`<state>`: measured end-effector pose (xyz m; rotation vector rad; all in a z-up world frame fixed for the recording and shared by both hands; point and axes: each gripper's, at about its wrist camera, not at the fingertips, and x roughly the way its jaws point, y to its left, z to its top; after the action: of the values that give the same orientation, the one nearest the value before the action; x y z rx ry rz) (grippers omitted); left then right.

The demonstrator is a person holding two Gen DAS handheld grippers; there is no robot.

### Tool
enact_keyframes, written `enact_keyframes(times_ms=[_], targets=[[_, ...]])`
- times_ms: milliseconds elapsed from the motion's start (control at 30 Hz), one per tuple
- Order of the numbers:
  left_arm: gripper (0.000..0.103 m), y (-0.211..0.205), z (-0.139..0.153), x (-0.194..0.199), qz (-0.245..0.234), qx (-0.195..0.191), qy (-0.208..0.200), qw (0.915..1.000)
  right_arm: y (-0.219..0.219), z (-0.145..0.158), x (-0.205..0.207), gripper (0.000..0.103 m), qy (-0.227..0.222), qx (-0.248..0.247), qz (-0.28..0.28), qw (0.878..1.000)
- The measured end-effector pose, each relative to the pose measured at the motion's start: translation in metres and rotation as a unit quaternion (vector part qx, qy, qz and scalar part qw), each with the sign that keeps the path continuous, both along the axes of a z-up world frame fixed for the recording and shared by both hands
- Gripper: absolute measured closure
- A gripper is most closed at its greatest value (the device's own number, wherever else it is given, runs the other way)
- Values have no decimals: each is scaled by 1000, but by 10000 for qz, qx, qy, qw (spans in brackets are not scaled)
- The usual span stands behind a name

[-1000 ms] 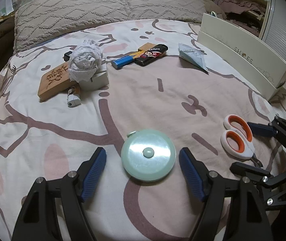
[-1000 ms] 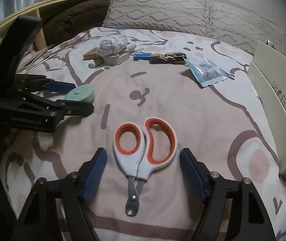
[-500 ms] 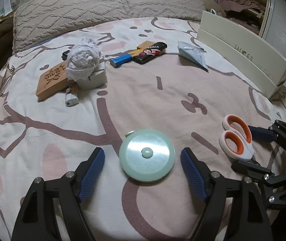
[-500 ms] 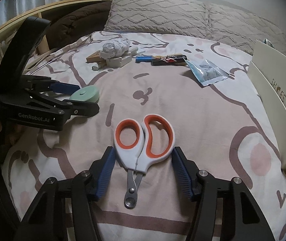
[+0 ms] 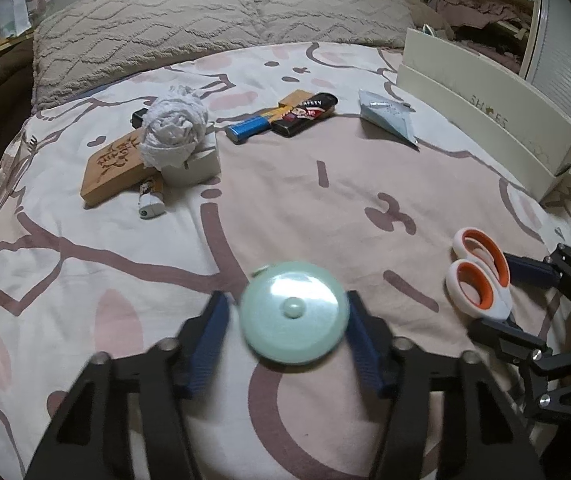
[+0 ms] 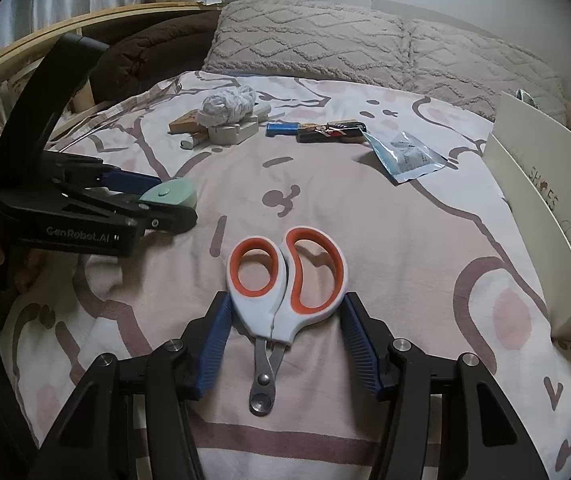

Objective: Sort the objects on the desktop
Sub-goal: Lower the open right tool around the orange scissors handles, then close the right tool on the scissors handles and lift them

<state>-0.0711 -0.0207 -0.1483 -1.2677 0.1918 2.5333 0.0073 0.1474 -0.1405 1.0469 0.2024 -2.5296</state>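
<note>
Tape measure (image 5: 293, 313): round, green, flat on bedspread (image 5: 325, 184), between left gripper (image 5: 287, 320) pads, which press its rim. Scissors (image 6: 285, 284): flat on bedspread, handles pinched by right gripper (image 6: 285, 320) pads. You squeeze evenly, keep pads level on rim, lift both straight up. Shoe box (image 5: 485, 120) stands far right; likely drop spot.

Dim, soft indoor light with a cool cast, no hard glare. Faint shadows only, the clearest inside the scissors (image 6: 285, 282) loops. Pale sheen on the round green disc (image 5: 294, 312), smeared with motion blur, as are the left fingers (image 5: 209, 340) beside it. Right view sharp throughout. Strong fisheye bending, black vignette at all corners, bed (image 5: 325, 200) edges curving.
</note>
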Motion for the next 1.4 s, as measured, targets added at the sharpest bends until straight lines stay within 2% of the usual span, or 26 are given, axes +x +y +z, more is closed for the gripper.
enact_keyframes(times_ms=[367,633,767,967,1200,1300,1333,1400], targets=[[53,-1,5,2,131,36,85,9999,2,2,2,47,48,-72,-59,9999],[53,-2,19,9,205,312,234,9990,8,7,2,47,4,-222,-82,9997],[53,6,25,14,38,445,277,9986,10,12,3,47,48,-327,-126,9994],[53,20,22,18,-168,297,260,9991,7,3,-2,47,-208,-171,-171,9995],[53,19,17,16,-129,219,181,9995,0,1,6,43,-139,230,-286,9992],[53,18,16,16,-120,237,158,9995,8,0,15,43,-223,-34,-383,9990],[53,18,16,16,-123,235,157,9995,10,0,17,45,-241,-120,-408,9988],[53,19,16,16,-138,226,153,9995,13,0,22,59,-232,-188,-461,9985]])
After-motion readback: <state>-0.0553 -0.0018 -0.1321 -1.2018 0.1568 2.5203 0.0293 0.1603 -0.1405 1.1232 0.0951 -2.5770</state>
